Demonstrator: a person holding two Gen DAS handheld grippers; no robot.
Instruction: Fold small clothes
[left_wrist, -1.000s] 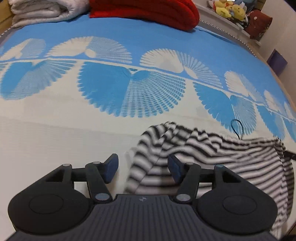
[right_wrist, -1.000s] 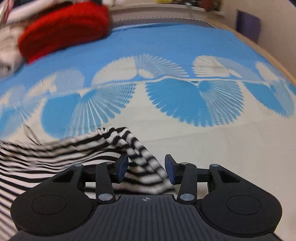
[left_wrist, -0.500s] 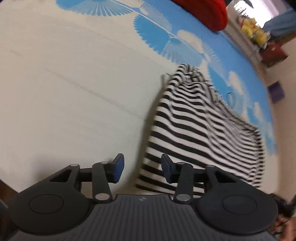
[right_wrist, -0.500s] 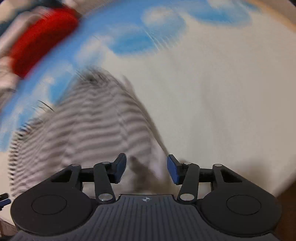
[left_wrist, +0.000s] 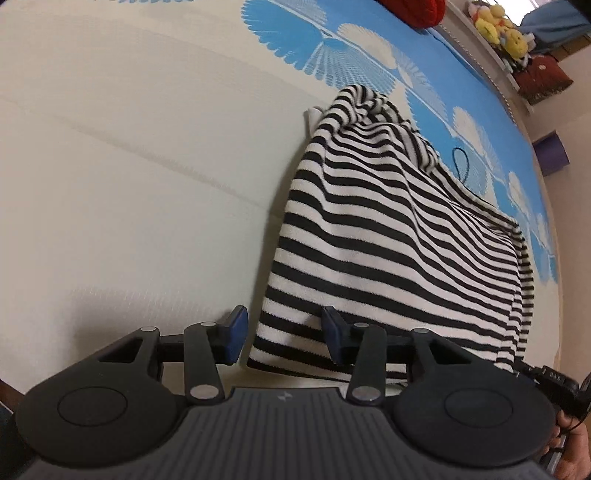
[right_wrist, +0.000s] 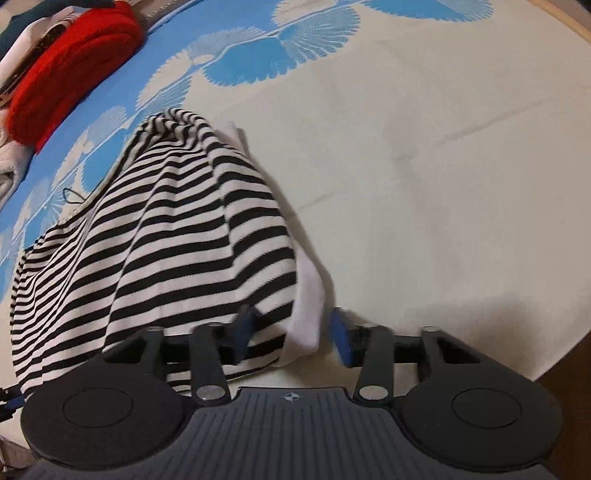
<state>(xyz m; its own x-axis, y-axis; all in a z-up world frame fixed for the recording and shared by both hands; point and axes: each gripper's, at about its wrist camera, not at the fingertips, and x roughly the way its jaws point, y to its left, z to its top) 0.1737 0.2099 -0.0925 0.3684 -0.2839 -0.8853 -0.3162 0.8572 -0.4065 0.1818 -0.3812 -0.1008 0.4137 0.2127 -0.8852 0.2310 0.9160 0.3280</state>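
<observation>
A black-and-white striped garment (left_wrist: 388, 236) lies bunched on the bed; it also shows in the right wrist view (right_wrist: 166, 236). My left gripper (left_wrist: 282, 338) is open, its jaws straddling the garment's near left corner without pinching it. My right gripper (right_wrist: 293, 334) is open, its jaws on either side of the garment's near right corner, where a white inner layer (right_wrist: 308, 306) shows. The far end of the garment is humped up.
The bed cover (left_wrist: 129, 166) is cream near me, with blue fan patterns further away. A red knitted item (right_wrist: 70, 66) and pale folded fabric lie at the far side. Plush toys (left_wrist: 498, 26) sit on a shelf beyond the bed. The bed's near edge is close below both grippers.
Both grippers have swung back from the garment's far end to its near edge, now straddling its near corners. Both stayed open. The garment has not visibly shifted.
</observation>
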